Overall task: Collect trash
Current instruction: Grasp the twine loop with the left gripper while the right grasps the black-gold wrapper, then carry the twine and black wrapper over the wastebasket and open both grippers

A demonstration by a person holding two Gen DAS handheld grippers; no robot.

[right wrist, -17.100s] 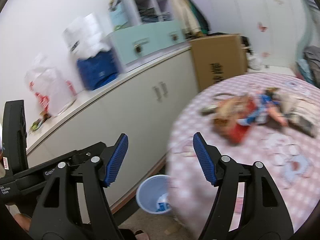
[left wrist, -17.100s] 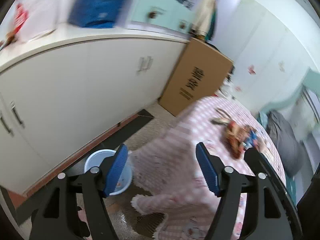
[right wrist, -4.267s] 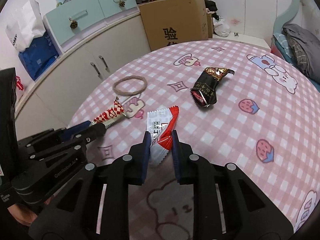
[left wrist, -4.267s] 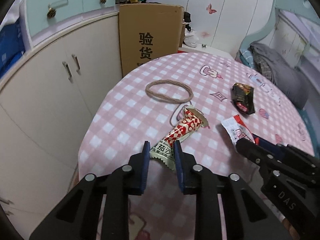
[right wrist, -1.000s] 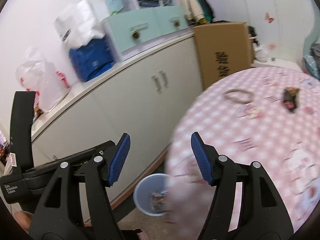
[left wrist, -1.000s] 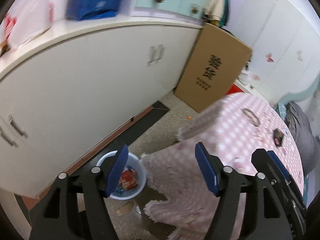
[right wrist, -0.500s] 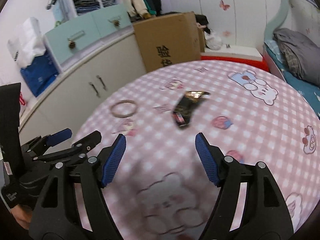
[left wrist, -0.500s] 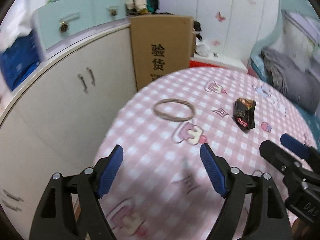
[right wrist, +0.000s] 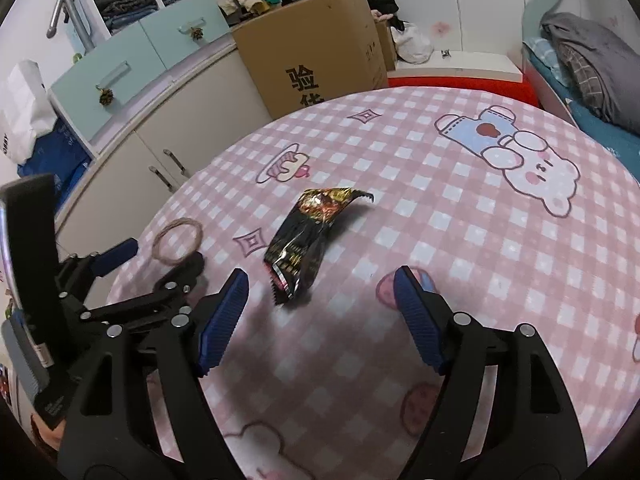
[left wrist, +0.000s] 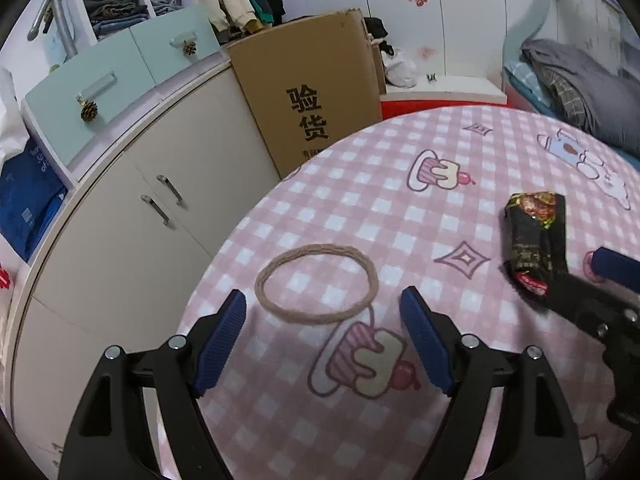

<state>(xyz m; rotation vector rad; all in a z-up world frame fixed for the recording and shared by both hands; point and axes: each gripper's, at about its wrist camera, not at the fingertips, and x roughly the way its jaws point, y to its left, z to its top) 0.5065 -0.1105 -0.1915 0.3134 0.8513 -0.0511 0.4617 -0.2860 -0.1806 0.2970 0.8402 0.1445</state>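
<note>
Left wrist view: the left gripper (left wrist: pixel 322 338) hangs over the near edge of a round table (left wrist: pixel 460 184) with a pink checked cloth covered in little cupcake and bear prints. Its blue pads are spread wide with nothing between them, and the jaws have just been opening. Right ahead of the pads lies a loop of tan string (left wrist: pixel 317 283), flat on the cloth, not touched by either finger. Off to the right sits a crumpled black snack wrapper (left wrist: pixel 534 246), and the right gripper (left wrist: pixel 612 276) pokes in from that side, one blue tip just beside the wrapper's near end. Behind the table there's a big cardboard box (left wrist: pixel 308 96) with printed characters, white cupboards (left wrist: pixel 168 208) and pale green drawers (left wrist: pixel 116 76).

Right wrist view: the right gripper (right wrist: pixel 320 316) is also spread wide and empty, its jaws having just opened further. The black wrapper (right wrist: pixel 310 240) lies on the cloth just ahead of the gap, a bit closer to the left pad, touching neither. It's torn open at the far end with a gold inside showing. The left gripper (right wrist: pixel 160 256) comes in from the left, with the string loop (right wrist: pixel 178 241) lying between its tips. The box (right wrist: pixel 320 44) and drawers (right wrist: pixel 132 60) stand at the back, and a bed with grey bedding (right wrist: pixel 592 68) is at the far right.
</note>
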